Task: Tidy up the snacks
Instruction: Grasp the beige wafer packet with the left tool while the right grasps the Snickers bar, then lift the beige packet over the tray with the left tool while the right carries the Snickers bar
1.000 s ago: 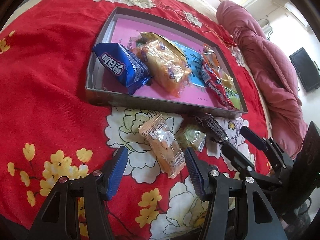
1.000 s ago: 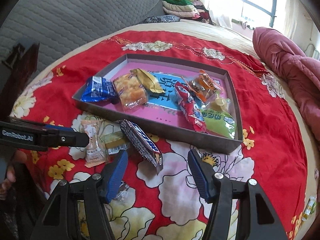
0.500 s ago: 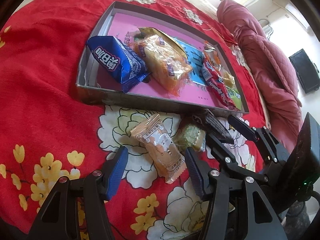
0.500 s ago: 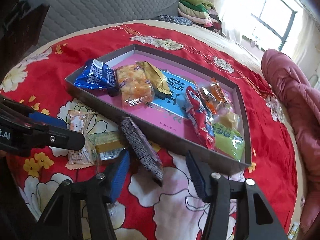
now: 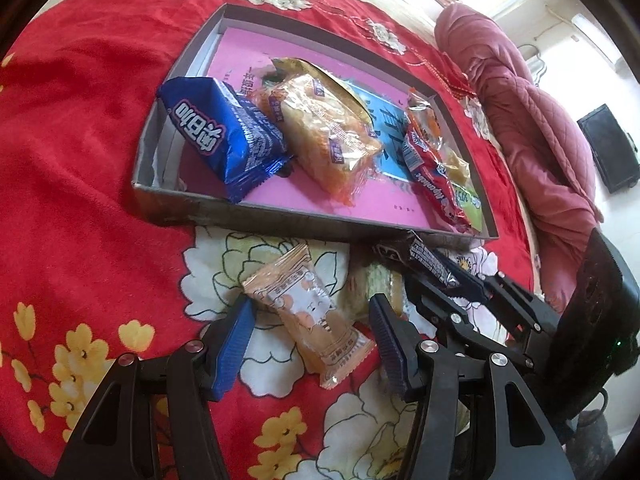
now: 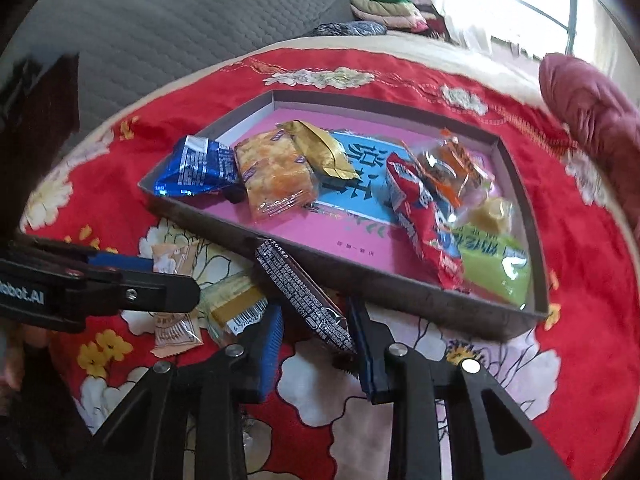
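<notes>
A grey tray (image 5: 280, 216) with a pink floor holds several snack packets, among them a blue one (image 5: 224, 136) and an orange one (image 5: 328, 140). It also shows in the right wrist view (image 6: 360, 284). On the red bedspread before it lie a peach packet (image 5: 308, 312), a yellow-green packet (image 6: 236, 300) and a dark bar (image 6: 304, 292). My left gripper (image 5: 310, 328) is open, with its fingers on either side of the peach packet. My right gripper (image 6: 316, 332) has narrowed around the near end of the dark bar; contact is unclear.
A pink quilt (image 5: 532, 128) is bunched at the right of the bed. A grey padded headboard (image 6: 180, 28) and folded clothes (image 6: 384, 4) stand behind. The red floral bedspread (image 5: 80, 160) stretches left of the tray.
Both grippers moved forward and down toward the loose snacks. The right jaws narrowed around the dark bar. The left fingers came to flank the peach packet.
</notes>
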`<state>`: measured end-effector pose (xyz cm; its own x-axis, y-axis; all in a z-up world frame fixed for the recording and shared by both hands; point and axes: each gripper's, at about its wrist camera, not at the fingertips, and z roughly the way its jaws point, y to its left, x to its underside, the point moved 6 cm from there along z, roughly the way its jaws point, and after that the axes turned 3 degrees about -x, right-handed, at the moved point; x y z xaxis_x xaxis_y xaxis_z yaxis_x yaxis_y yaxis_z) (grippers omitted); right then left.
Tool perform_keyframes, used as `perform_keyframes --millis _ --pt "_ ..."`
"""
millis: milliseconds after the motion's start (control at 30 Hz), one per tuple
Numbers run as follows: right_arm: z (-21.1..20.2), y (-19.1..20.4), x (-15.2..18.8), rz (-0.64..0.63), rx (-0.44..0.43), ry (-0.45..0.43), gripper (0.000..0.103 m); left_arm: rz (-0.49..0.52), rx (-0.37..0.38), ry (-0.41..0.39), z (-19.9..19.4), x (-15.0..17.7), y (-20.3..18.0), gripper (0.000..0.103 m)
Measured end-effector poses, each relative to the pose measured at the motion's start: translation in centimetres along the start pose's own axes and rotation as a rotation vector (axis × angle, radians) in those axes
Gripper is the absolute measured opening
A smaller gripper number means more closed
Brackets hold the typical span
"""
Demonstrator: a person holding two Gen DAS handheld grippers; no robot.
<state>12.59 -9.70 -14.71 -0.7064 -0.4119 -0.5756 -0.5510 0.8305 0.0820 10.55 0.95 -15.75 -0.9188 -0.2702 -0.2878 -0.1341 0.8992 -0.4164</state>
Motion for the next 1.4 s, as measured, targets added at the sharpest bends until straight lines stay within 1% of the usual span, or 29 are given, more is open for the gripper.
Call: perform_keyframes --millis 167,200,300,367,400,567,700,867,1000,1133,1233,1400 --pt "-0.5 -0.8 0.3 0.086 -0.049 -0.004 0.029 -0.006 0.004 0.002 0.4 -0.2 -0.1 0.06" --pt "-0.6 -1.1 0.4 0.106 -0.058 -0.003 0.029 -0.007 0.003 0.001 0.5 -0.2 0.0 0.056" --pt "-1.1 -2.1 0.8 0.168 -0.076 -0.002 0.028 -0.013 0.003 0.001 0.6 -0.3 0.3 0.05" --pt "-1.5 -2.8 1.1 0.208 -0.082 -0.002 0.028 -0.01 -0.015 -0.001 0.7 -0.4 0.6 0.039" --pt "-1.6 -3.2 1.2 0.224 -0.079 -0.002 0.028 -0.009 -0.021 0.001 0.7 -0.4 0.8 0.037" --pt "-1.6 -3.9 1.5 0.258 -0.081 0.004 0.028 -0.007 -0.018 0.002 0.7 -0.4 0.9 0.036" --pt "-1.2 -3.5 1.3 0.221 -0.067 0.011 0.028 0.003 -0.024 0.001 0.8 -0.4 0.8 0.036" --pt "-0.4 -2.8 1.1 0.173 -0.054 0.024 0.028 0.046 -0.051 0.002 0.9 -0.2 0.3 0.036" --pt "-0.1 -2.6 1.2 0.147 -0.054 0.023 0.028 0.045 -0.043 0.005 1.0 -0.2 0.5 0.035" --pt "-0.4 -2.9 1.4 0.188 -0.076 0.014 0.028 0.036 -0.028 0.004 0.6 -0.1 0.7 0.033" --pt "-0.9 -3.2 1.5 0.218 -0.104 0.006 0.027 0.038 -0.031 0.002 0.3 0.0 0.7 0.031" --pt "-1.5 -3.7 1.8 0.266 -0.127 -0.005 0.026 0.061 -0.036 -0.007 -0.4 0.4 0.5 0.027"
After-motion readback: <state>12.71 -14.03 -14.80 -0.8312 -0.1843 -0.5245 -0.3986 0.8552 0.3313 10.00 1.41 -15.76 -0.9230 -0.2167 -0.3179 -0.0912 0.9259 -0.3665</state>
